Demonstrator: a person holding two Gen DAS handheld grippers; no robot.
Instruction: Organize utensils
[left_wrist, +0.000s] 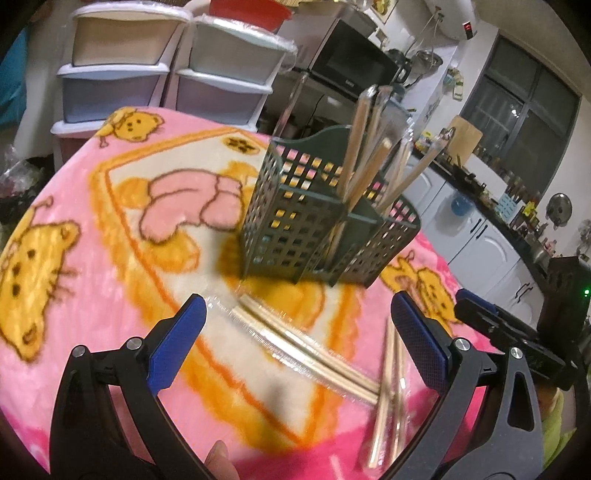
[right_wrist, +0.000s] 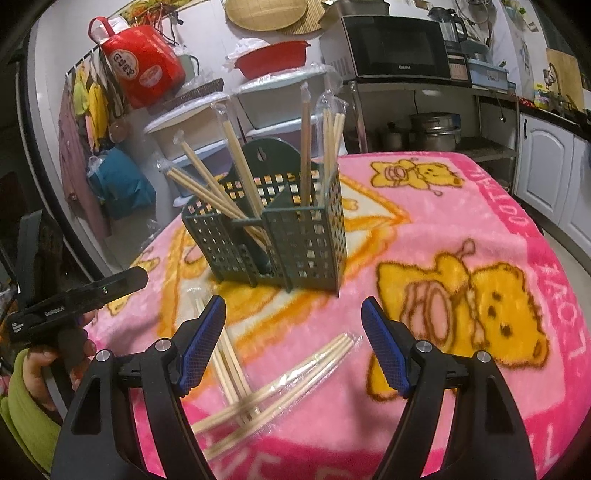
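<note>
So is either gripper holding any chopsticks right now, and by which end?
Nothing is held. The left gripper and the right gripper are both open above the wrapped chopsticks lying crossed on the blanket.

Dark green perforated plastic utensil holder (right_wrist: 273, 229) stands upright near middle of pink bear-print blanket (right_wrist: 480, 236), divided into compartments, tall rounded back panel with hanging hole. Several wrapped pairs of wooden chopsticks (right_wrist: 207, 184) lean in its compartments, tips up, some tilted outward, others nearly upright. Two more clear-wrapped chopstick pairs (right_wrist: 280, 384) lie flat on blanket, crossing each other, between holder and near edge.
</note>
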